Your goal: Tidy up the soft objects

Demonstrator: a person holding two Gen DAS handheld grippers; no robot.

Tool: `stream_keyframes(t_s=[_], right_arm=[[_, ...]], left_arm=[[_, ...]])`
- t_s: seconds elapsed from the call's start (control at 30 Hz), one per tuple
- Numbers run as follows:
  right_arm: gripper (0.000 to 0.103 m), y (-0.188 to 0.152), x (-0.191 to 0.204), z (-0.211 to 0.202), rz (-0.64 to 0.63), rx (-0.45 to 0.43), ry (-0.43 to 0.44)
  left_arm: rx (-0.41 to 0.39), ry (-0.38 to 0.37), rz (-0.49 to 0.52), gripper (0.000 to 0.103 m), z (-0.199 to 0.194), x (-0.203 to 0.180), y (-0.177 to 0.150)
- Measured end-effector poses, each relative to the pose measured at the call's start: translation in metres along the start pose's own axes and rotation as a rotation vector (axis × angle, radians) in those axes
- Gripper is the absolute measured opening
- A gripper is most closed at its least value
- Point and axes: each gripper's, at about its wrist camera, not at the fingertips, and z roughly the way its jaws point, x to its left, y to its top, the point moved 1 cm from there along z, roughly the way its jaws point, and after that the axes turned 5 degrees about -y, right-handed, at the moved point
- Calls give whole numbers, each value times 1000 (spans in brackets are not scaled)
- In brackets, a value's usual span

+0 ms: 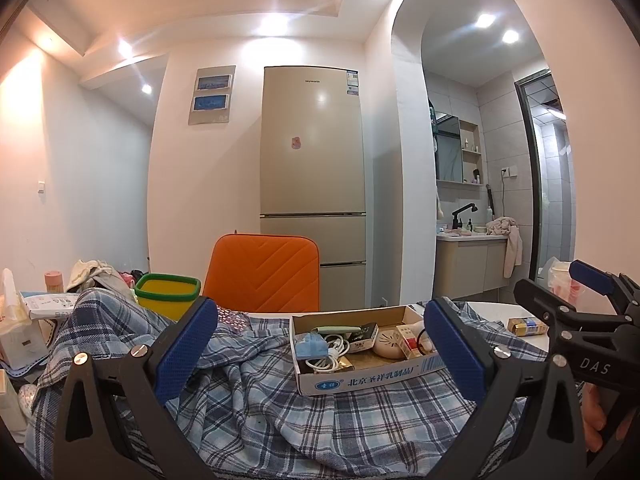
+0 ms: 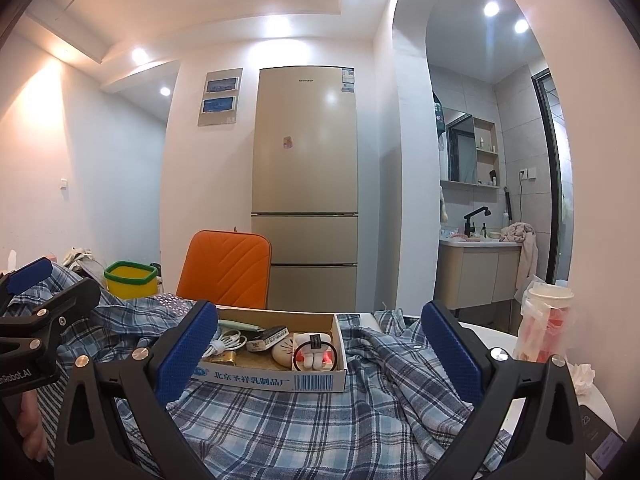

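Observation:
A blue plaid shirt [image 1: 304, 408] lies crumpled across the table and also fills the lower part of the right wrist view [image 2: 320, 420]. A cardboard box [image 1: 372, 376] of small items sits on it, also in the right wrist view [image 2: 280, 378]. My left gripper [image 1: 320, 352] is open and empty, just above the shirt, its fingers either side of the box. My right gripper [image 2: 320, 352] is open and empty over the shirt, to the right of the left one. Each gripper shows at the edge of the other's view.
An orange chair back [image 1: 264, 272] stands behind the table, with a fridge [image 1: 312, 160] beyond. A yellow bin with a green rim [image 1: 168, 292] and clutter sit at the left. A cup in a plastic bag [image 2: 544, 320] and a tissue stand at the right.

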Motion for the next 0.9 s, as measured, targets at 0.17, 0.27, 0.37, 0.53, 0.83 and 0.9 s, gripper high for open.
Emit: stream_keyframes(t_s=[0.17, 0.27, 0.37, 0.53, 0.83, 0.9], right_arm=[[103, 0, -1, 0, 0, 0, 0], [103, 0, -1, 0, -1, 0, 0], [103, 0, 0, 0, -1, 0, 0], [103, 0, 0, 0, -1, 0, 0], [103, 0, -1, 0, -1, 1, 0], [103, 0, 0, 0, -2, 1, 0]], left_arm=[[5, 1, -2, 103, 1, 0, 0], [4, 1, -1, 103, 1, 0, 0], [5, 1, 0, 103, 1, 0, 0], [8, 2, -3, 103, 2, 1, 0], [6, 2, 1, 103, 3, 3, -1], [6, 3, 0, 103, 3, 3, -1]])
